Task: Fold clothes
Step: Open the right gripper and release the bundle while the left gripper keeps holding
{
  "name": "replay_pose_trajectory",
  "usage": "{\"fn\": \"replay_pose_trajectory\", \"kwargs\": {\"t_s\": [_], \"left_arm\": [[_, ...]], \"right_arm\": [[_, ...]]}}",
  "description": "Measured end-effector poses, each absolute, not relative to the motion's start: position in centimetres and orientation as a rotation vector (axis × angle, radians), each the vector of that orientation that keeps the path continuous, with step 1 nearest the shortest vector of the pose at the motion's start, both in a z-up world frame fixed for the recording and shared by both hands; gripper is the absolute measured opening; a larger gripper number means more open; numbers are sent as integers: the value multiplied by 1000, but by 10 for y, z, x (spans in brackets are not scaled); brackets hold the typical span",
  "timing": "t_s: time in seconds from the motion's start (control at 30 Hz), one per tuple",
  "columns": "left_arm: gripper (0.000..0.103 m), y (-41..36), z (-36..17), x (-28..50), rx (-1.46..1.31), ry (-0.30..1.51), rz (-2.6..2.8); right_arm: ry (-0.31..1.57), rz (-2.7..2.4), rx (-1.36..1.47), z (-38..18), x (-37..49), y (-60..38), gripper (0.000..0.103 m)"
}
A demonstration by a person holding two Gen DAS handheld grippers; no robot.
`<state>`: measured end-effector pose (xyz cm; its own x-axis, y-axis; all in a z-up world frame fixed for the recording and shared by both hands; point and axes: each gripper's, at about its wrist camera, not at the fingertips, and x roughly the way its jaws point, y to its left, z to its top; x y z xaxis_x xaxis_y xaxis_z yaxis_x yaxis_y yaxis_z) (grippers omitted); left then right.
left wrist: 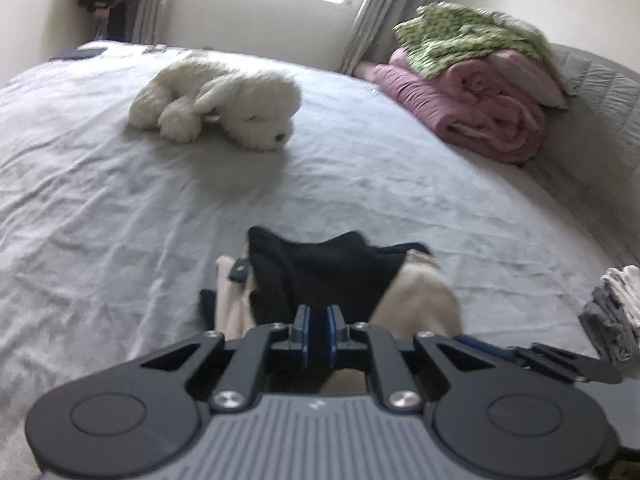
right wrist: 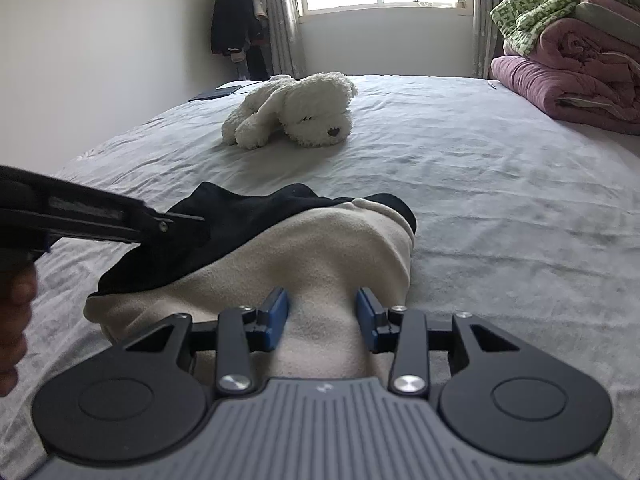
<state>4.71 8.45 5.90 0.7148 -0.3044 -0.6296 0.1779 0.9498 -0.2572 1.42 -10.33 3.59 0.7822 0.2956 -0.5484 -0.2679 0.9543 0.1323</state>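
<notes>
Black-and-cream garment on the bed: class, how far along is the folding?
Done: a small folded stack sits at the bed's right edge. In hand: the left tool is shut on the black-and-cream garment; the right tool is open, its fingers astride the cream part. Left: the garment lies bunched, not flat, so folding it remains.

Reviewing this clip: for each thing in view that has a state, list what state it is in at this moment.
Left tongs: shut on the black garment.
Right tongs: open, straddling the cream garment.
Black garment: bunched, lying over the cream one.
Cream garment: crumpled, not yet folded.
Plush dog: lying on the bed sheet.
Pink quilt: folded, green blanket piled on top.
</notes>
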Motion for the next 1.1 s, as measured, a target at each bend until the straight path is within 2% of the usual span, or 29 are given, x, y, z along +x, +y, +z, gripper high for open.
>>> {"fn": "replay_pose_trajectory", "kwargs": {"t_s": [0.07, 0.37, 0.47, 0.63, 1.0, 1.1], "left_arm": [[3, 87, 55, 51, -176, 756, -253], [3, 102, 45, 59, -273, 812, -251], [3, 101, 46, 59, -273, 811, -249], [3, 103, 48, 59, -287, 808, -241], [3, 114, 60, 51, -349, 807, -227], [3, 115, 62, 47, -357, 808, -222]], "right_arm": [[600, 310, 49, 36, 14, -104, 40], [620, 359, 111, 47, 17, -117, 41], [619, 361, 163, 51, 10, -127, 45], [633, 341, 55, 37, -2, -117, 50], [694, 352, 331, 33, -1, -154, 59], [729, 342, 476, 27, 0, -170, 65]]}}
